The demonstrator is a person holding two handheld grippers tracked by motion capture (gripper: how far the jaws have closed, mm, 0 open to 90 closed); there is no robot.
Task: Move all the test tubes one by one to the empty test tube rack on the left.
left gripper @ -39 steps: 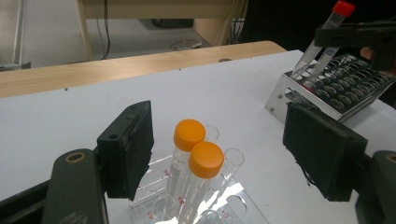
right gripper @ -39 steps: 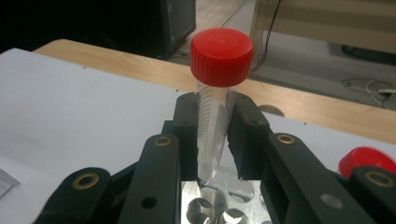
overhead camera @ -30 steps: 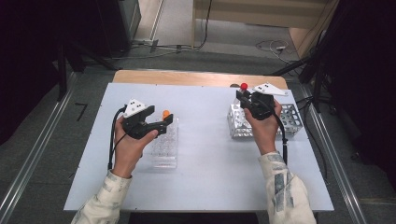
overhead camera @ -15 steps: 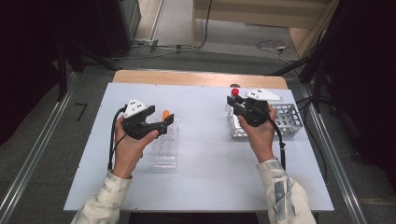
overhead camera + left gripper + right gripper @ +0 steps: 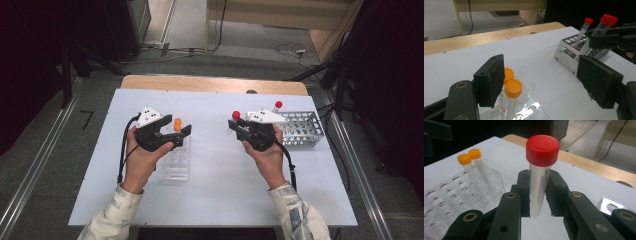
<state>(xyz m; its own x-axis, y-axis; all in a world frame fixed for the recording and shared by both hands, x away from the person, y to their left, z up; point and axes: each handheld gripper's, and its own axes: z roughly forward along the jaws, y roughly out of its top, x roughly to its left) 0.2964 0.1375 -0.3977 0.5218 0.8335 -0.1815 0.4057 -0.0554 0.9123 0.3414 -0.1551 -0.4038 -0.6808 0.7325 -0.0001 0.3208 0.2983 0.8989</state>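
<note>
The right gripper (image 5: 540,195) is clamped on a clear plastic tube with a round red cap (image 5: 539,180), standing upright. The left gripper (image 5: 544,82) is wide apart, holding nothing.

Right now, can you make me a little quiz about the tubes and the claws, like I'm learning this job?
1. True or false: the right claw is shut on the red-capped tube.
2. How many orange-capped tubes stand in the clear rack? A) one B) two C) four
3. Fill in: the other red-capped tube leans in the ____ rack.

Key: 1 true. 2 B. 3 metal.
</note>
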